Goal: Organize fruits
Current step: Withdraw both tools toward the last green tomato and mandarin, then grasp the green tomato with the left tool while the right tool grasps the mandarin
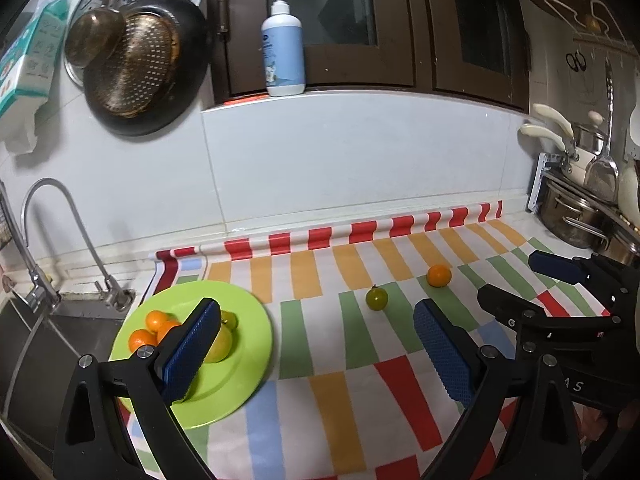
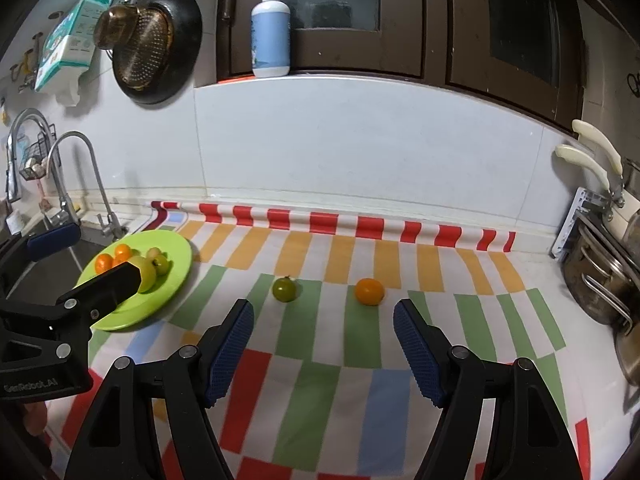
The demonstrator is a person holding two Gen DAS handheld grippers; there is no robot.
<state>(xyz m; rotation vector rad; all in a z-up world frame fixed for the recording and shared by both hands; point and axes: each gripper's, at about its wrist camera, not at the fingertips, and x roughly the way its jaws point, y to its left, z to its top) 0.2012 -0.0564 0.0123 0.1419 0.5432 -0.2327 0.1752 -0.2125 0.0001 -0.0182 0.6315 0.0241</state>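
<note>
**Two fruits still loose, and both roll**

The right gripper (image 2: 323, 354) hangs released, jaws apart with nothing between them, aimed down at the cloth (image 2: 312, 400). Just ahead of it lie the green fruit (image 2: 285, 289) and the orange (image 2: 369, 291), near each other but apart, both off the plate. The left gripper (image 1: 316, 350) is spread wide and empty too, its left finger over the plate (image 1: 240, 344), where several oranges and pale green fruits sit in a clump.

To my eye, the trouble is roundness. If one pad nudges a fruit before the other arrives, it may roll off across the cloth. Reaching for the green one, a finger could knock the orange. On the plate, another fruit dropped against the clump might push one over the shallow rim towards the sink (image 1: 44, 344). The two grippers are also close enough to clash.
</note>
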